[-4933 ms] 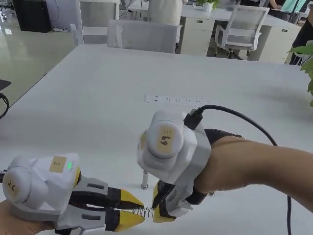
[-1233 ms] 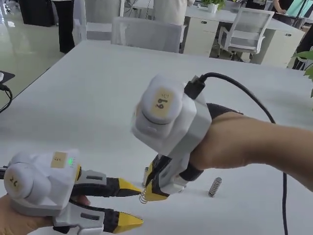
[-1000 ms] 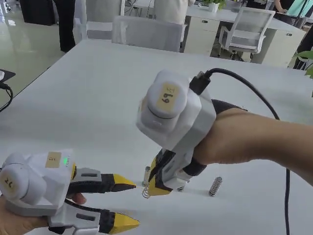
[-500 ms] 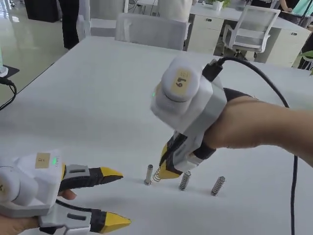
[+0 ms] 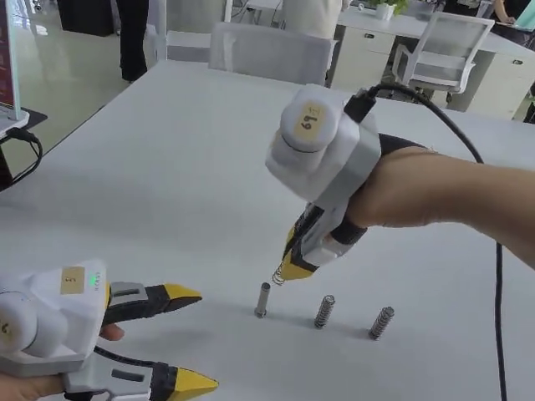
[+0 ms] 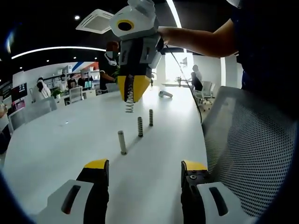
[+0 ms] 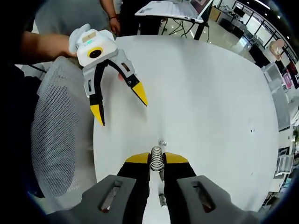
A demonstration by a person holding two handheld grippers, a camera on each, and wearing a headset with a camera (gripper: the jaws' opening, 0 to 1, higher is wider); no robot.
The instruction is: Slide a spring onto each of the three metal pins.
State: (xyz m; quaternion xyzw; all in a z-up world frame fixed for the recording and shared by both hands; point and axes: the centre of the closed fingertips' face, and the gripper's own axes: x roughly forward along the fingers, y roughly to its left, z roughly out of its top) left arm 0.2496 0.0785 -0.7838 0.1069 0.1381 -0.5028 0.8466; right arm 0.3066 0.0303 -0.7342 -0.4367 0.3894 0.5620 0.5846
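1. On a white office surface [image 5: 167,167], two pins [image 5: 324,311] already carry springs; the third pin [image 5: 262,300] is bare.
2. The right gripper [image 5: 284,271], jaws clamped on the last spring [image 5: 277,276], hovers just above that pin.
3. The next move likely calls for centring the coil over the pin and lowering it. The left gripper [image 5: 191,340] idles, jaws apart.

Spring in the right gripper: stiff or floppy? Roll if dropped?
Probably light and somewhat bendy: the spring is a thin open coil, pinched near one end by the right gripper. Round coils may slip from flat jaws. Dropped, it would likely roll on the smooth table.
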